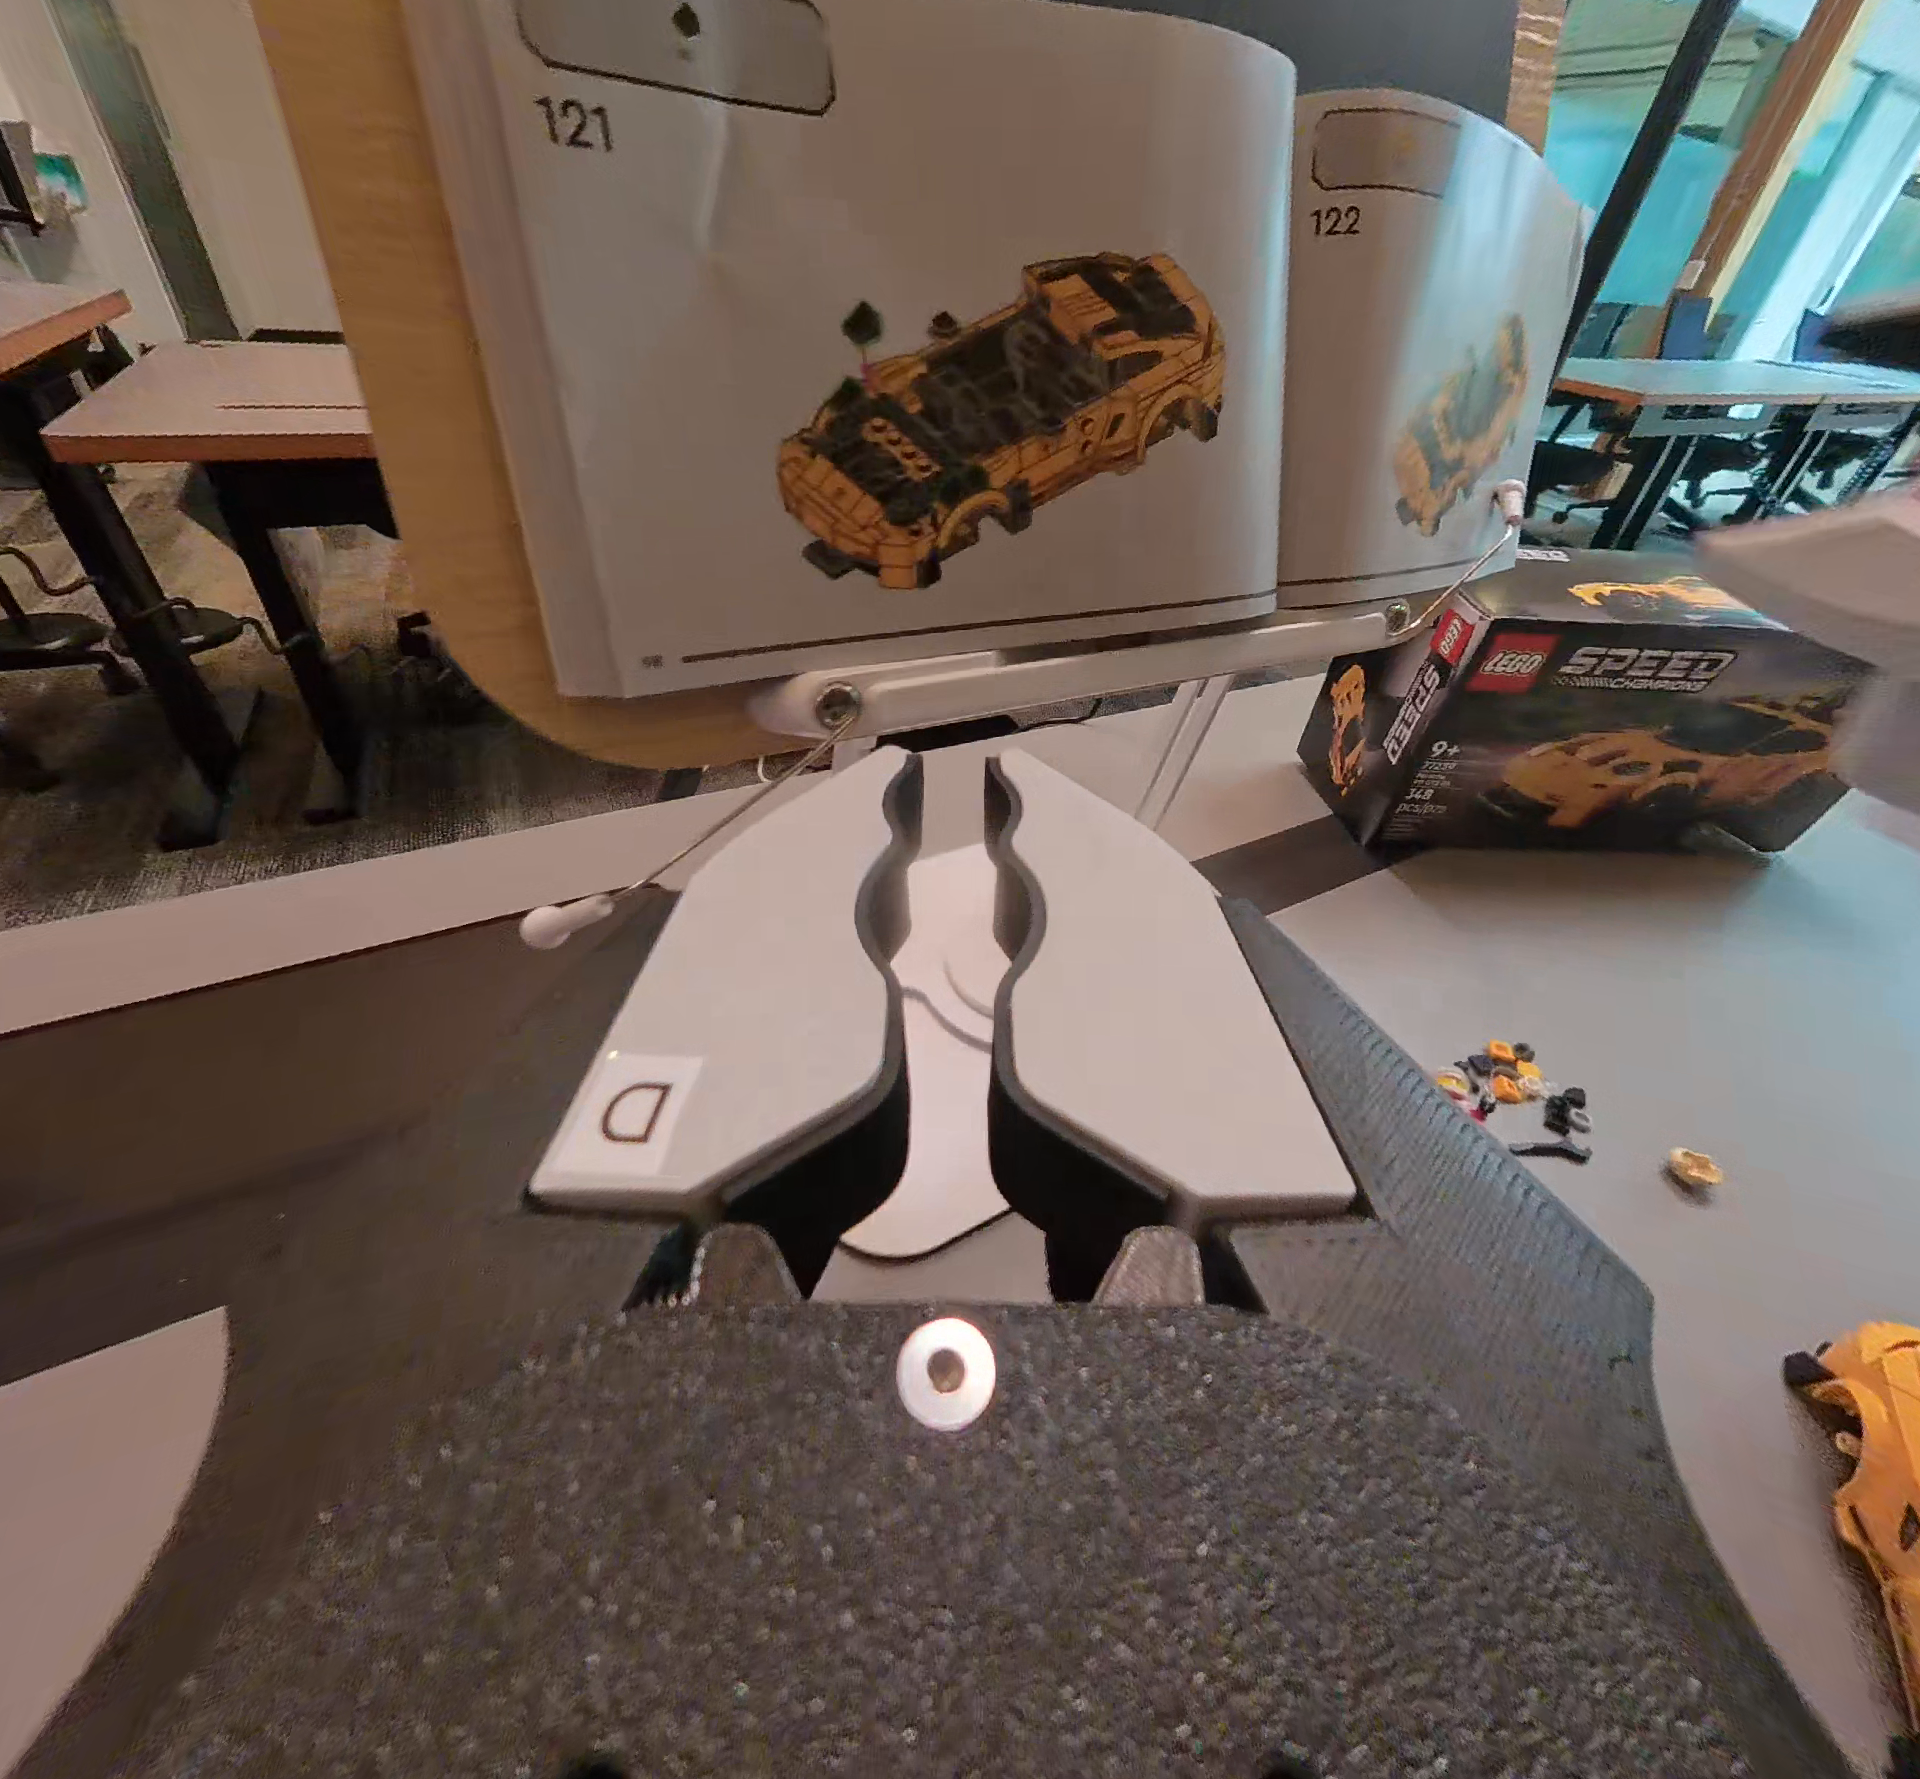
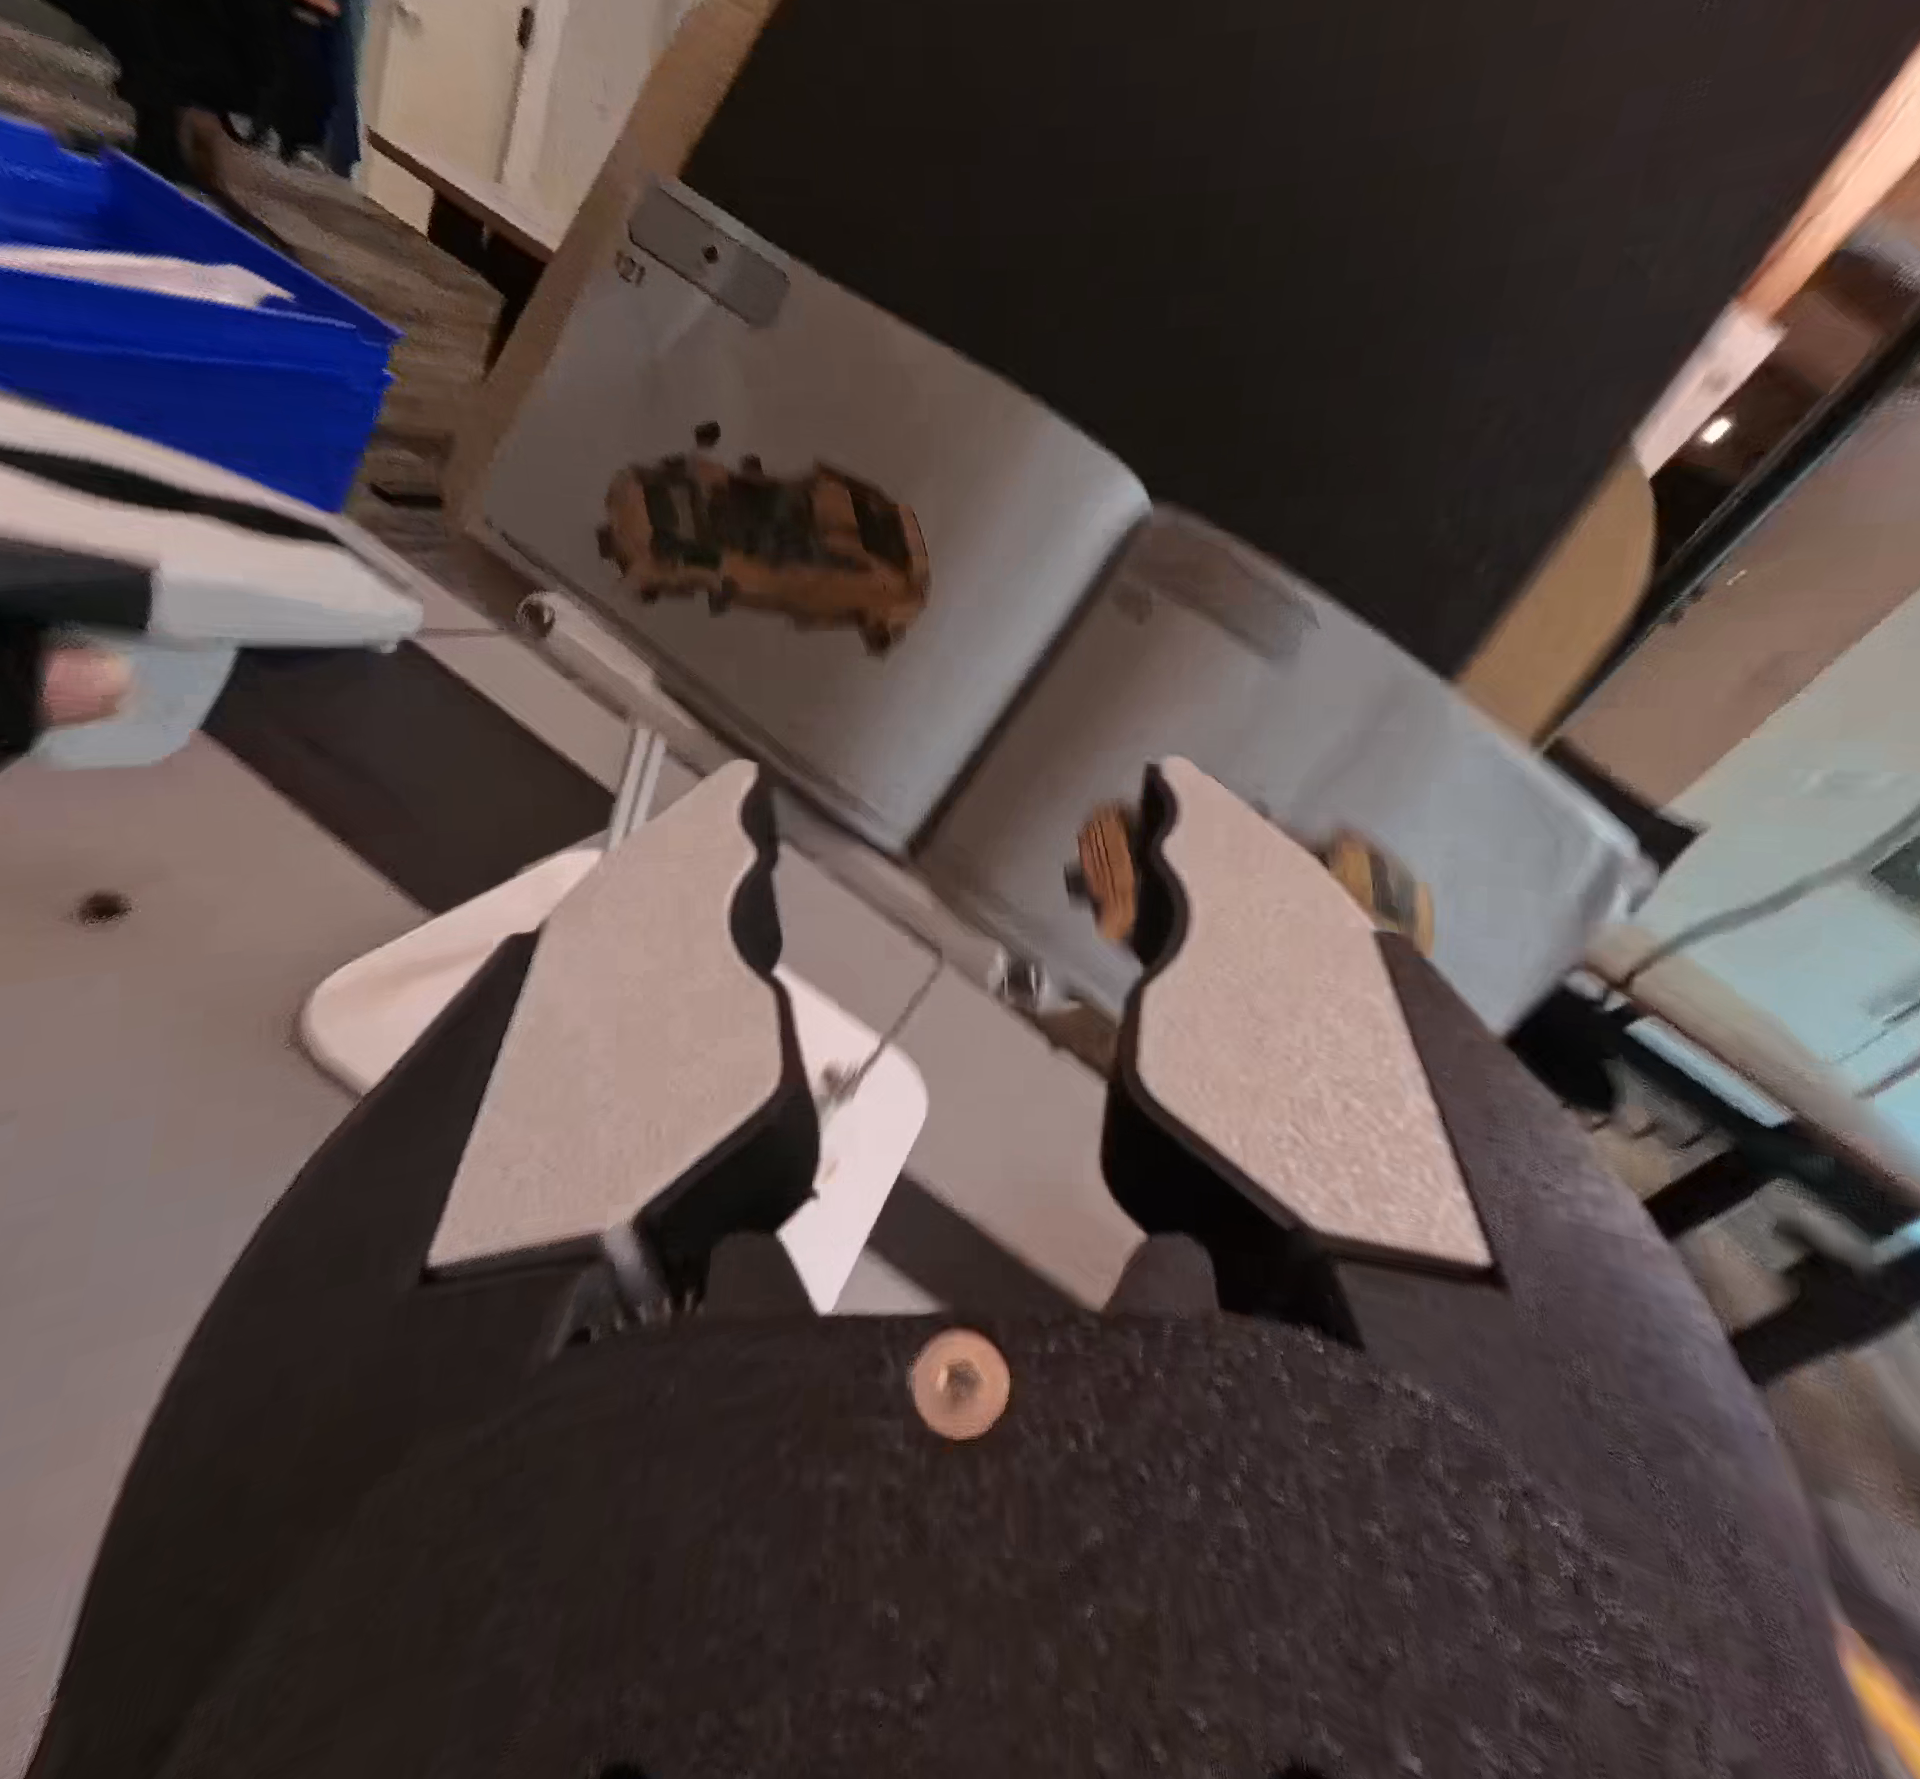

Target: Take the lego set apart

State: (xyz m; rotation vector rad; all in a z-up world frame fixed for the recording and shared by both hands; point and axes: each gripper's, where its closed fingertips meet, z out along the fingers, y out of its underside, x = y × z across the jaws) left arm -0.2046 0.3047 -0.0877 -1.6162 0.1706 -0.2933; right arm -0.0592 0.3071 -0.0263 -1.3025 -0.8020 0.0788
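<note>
A partly built yellow and black lego car (image 1: pixel 1860 1480) lies on the grey table at the right edge of the left wrist view, cut off by the frame. A small pile of loose pieces (image 1: pixel 1507 1090) and a single yellow piece (image 1: pixel 1694 1170) lie beyond it. My left gripper (image 1: pixel 953 773) is nearly shut with a narrow gap and holds nothing; it points at the instruction booklet (image 1: pixel 883 327). My right gripper (image 2: pixel 951 784) is open and empty, raised and tilted towards the booklet (image 2: pixel 810 524). That view is blurred.
The booklet rests on a white stand (image 1: pixel 1039 664) with a white base plate (image 2: pixel 862 1147). The black lego box (image 1: pixel 1579 732) stands at the back right. A blue bin (image 2: pixel 156 337) is at the left. The other gripper shows blurred at the frame edges (image 1: pixel 1829 576) (image 2: pixel 208 566). My left tips are about 35 cm from the single yellow piece (image 1: pixel 1694 1170), my right tips only 25 cm.
</note>
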